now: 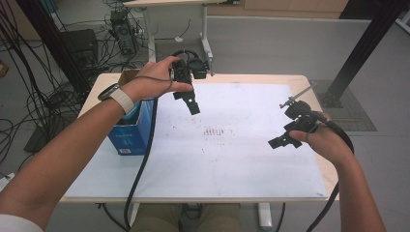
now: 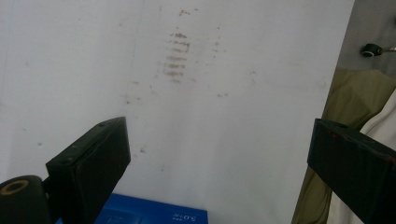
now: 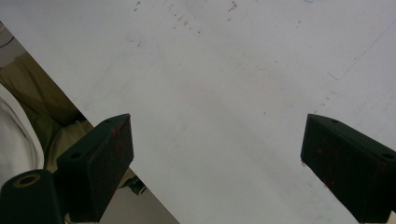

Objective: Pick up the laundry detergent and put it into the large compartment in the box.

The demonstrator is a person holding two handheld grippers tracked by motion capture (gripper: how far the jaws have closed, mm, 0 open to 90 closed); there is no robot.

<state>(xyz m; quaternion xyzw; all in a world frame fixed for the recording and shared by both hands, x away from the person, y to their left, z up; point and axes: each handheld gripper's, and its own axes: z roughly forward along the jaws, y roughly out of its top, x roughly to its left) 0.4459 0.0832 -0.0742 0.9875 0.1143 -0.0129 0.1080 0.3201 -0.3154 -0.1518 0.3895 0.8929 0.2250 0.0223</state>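
My left gripper (image 1: 192, 102) hangs above the back left part of the white table sheet (image 1: 232, 159), just right of a blue box (image 1: 129, 131). In the left gripper view its jaws stand wide apart, open, with nothing between them (image 2: 219, 154), and the blue box (image 2: 154, 214) shows at the bottom edge. My right gripper (image 1: 283, 140) hovers over the right side of the sheet. Its jaws are also spread wide in the right gripper view, open and empty (image 3: 217, 154), over the bare white sheet (image 3: 224, 84).
The blue box is open-topped with a brown cardboard flap (image 1: 129, 75) behind it. Faint brown smudges (image 1: 216, 131) mark the sheet's middle. A black cable (image 1: 142, 159) trails from the left gripper across the table's left side. A black post (image 1: 360, 53) stands at the far right.
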